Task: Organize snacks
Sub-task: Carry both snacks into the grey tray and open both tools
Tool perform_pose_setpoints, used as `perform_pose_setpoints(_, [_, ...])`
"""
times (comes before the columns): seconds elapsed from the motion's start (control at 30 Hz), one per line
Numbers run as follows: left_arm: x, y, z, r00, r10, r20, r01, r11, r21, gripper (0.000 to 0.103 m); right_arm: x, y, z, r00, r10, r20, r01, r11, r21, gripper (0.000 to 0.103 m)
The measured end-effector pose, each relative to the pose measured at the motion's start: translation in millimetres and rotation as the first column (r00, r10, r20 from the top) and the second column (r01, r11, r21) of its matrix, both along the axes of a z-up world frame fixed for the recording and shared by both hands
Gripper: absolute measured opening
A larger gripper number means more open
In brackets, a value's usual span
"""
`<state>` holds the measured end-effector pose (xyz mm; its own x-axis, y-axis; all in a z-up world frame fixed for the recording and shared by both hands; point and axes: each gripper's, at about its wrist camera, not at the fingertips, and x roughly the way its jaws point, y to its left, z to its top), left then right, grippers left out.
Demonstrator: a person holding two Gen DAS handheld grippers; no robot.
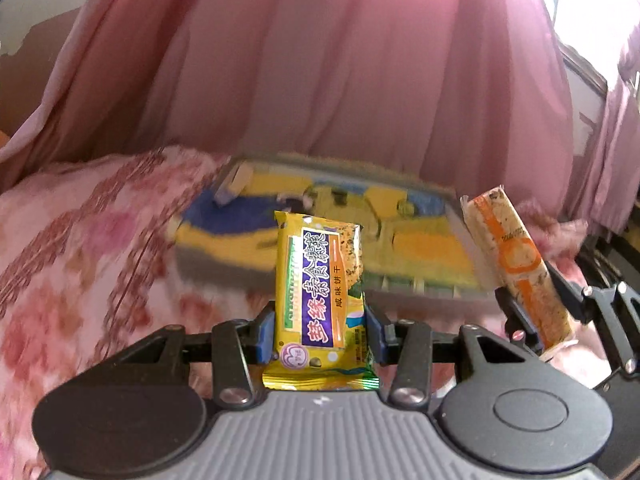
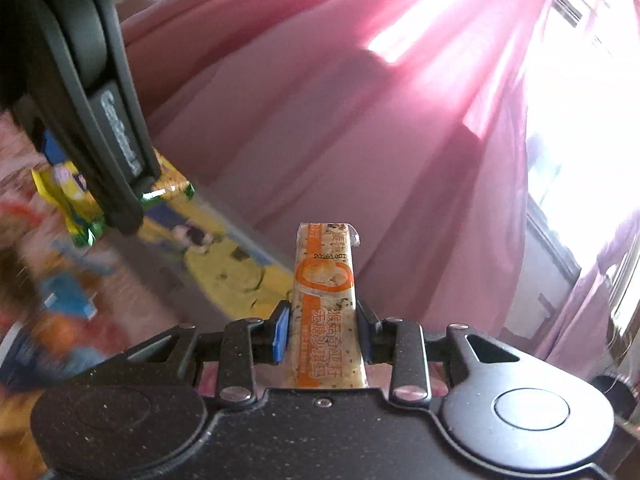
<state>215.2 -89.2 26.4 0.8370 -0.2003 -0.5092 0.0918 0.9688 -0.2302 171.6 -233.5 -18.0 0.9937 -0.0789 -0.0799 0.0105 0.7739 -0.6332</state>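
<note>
My left gripper (image 1: 320, 332) is shut on a yellow cracker packet (image 1: 320, 280) with a purple label, held upright between the blue pads. My right gripper (image 2: 322, 334) is shut on a narrow orange-and-white snack bar (image 2: 325, 300), also upright. In the left wrist view that orange bar (image 1: 516, 264) and the right gripper (image 1: 532, 304) show at the right edge. In the right wrist view the left gripper's body fills the upper left, with the yellow packet (image 2: 68, 196) partly hidden behind it. Beyond both lies a blurred yellow-and-blue tray (image 1: 416, 240).
A pink floral blanket (image 1: 80, 248) covers the surface at the left. Pink curtains (image 1: 320, 60) hang behind, with a bright window (image 2: 580, 120) at the right. Blurred colourful packets (image 2: 68, 304) lie at the lower left of the right wrist view.
</note>
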Motion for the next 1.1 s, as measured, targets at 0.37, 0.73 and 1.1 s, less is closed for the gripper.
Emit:
perform_pose_setpoints(0.37, [97.2, -37.5, 9.3, 0.998, 0.064, 0.010, -0.064, 0.998, -0.013, 0.049, 84.9, -28.4, 12.0, 1.000, 0.013, -0.025, -0.007, 0.976, 0.216, 0.035])
perform_pose_setpoints(0.73, [150.6, -51.3, -21.0, 0.987, 0.097, -0.130, -0.100, 0.995, -0.021, 0.049, 121.1, -38.0, -13.0, 0.985, 0.015, -0.174, 0.038, 0.953, 0.302, 0.035])
perform_pose_setpoints(1.1, [150.7, -61.6, -37.6, 0.982, 0.084, -0.171, -0.078, 0.996, 0.040, 0.050, 135.3, -47.9, -11.5, 0.965, 0.029, -0.261, 0.071, 0.927, 0.369, 0.037])
